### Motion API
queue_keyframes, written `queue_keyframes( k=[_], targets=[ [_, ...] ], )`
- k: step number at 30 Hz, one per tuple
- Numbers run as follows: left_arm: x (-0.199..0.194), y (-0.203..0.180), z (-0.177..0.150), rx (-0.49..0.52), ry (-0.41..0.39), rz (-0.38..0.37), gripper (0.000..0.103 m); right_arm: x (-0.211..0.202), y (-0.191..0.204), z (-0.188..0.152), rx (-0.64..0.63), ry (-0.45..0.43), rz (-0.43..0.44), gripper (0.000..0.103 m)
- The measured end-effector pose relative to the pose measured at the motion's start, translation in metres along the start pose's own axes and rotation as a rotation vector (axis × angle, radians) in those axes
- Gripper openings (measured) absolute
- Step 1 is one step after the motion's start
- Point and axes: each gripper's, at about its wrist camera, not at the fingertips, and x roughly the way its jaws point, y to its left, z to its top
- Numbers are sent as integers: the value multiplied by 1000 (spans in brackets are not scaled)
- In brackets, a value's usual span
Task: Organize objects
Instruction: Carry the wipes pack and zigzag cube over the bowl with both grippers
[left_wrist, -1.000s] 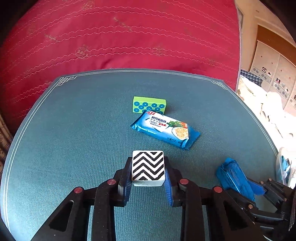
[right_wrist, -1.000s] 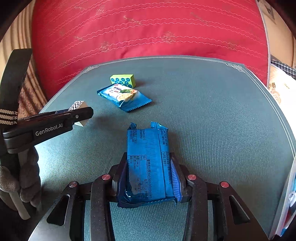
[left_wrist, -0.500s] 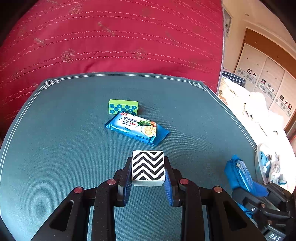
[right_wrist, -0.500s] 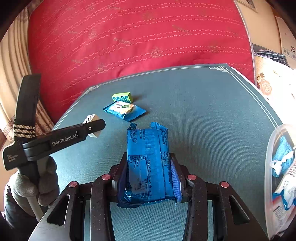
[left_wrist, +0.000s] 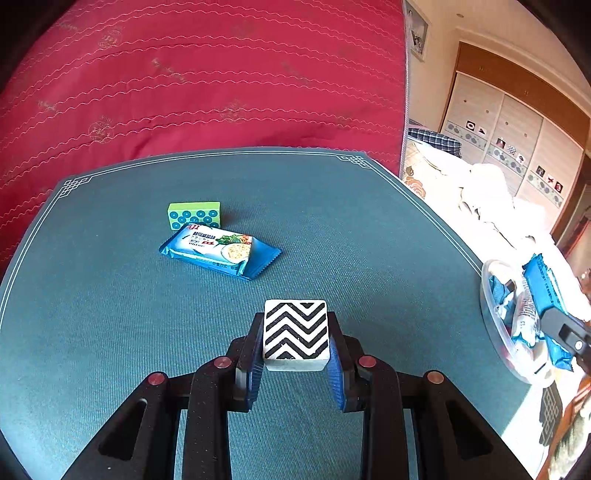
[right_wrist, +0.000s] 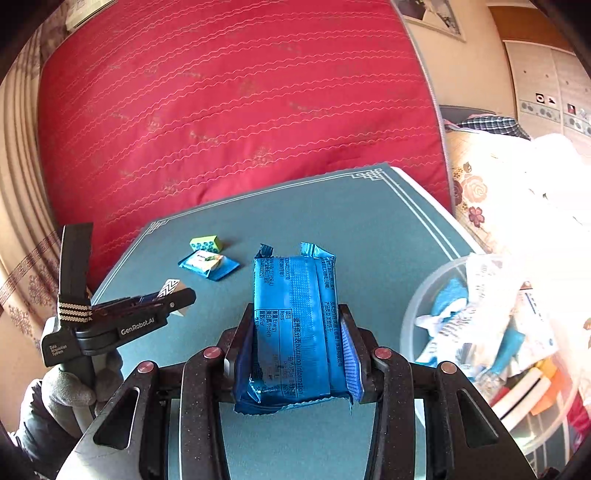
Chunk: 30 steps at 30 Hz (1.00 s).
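Swung rightward since a second ago, both grippers now face a clear plastic tub (right_wrist: 424, 306) of snack packets at the right edge of the green table (left_wrist: 92, 332). Right gripper (right_wrist: 295, 332) is clamped on a blue snack pack (right_wrist: 291, 317), held beside the tub; left gripper (left_wrist: 295, 341) grips a chevron-patterned block (left_wrist: 295, 334). Behind lie a blue cracker packet (left_wrist: 218, 251) and a green dotted block (left_wrist: 194, 215), touching.

A white cube (left_wrist: 296, 335) bears black chevron zigzags. A lime-green rectangular block (left_wrist: 194, 215) carries blue circles, and the flat teal table mat (left_wrist: 110, 314) has a white-lined border. The quilted fabric backdrop (left_wrist: 221, 81) is red with wavy stitching.
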Motion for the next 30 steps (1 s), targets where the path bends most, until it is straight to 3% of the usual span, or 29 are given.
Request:
queue_keyframes(
  k=[16, 25, 30],
  targets=[
    [-3, -47, -9, 91, 9, -41, 31, -50, -114, -5, 155, -43, -267, 42],
    [-4, -84, -9, 155, 12, -66, 31, -32, -190, -15, 317, -3, -299, 42],
    [-4, -103, -6, 177, 24, -106, 32, -22, -206, -17, 330, 9, -296, 43]
  ],
)
